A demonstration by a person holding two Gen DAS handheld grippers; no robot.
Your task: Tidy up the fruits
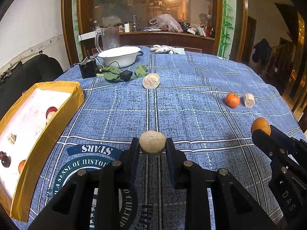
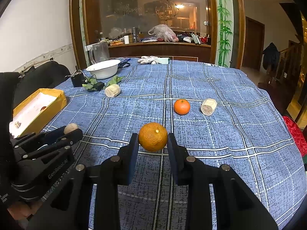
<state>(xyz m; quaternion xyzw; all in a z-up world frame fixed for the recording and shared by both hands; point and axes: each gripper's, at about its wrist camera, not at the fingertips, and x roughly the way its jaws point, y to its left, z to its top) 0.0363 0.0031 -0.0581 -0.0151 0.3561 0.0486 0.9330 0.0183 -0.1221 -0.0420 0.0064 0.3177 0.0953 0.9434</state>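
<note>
The left gripper (image 1: 152, 143) holds a round beige piece (image 1: 152, 142) between its two fingers, which press it on both sides, above the blue checked tablecloth (image 1: 191, 118). The right gripper (image 2: 153, 140) has its fingers closed on a dull orange (image 2: 153, 136), also a little above the cloth.

Ahead on the cloth lie a smaller bright tangerine (image 2: 181, 106) and just beside it, to the right, a short beige cylinder (image 2: 208, 107); they do not touch. Another beige cylinder (image 1: 151, 80) lies farther away, near some green leaves (image 1: 141, 70) and a small black adapter (image 1: 125, 75) with its cable. Behind these stand a white basin (image 1: 120, 55), a clear jug (image 1: 107, 38) and a pair of white gloves (image 1: 163, 48).

At the left edge of the table is a yellow box (image 1: 48, 132) with a white inside. It contains a red fruit (image 1: 51, 110), a small beige piece (image 1: 11, 138), dark red round fruits (image 1: 4, 160) and something orange (partly hidden by the wall).
</note>
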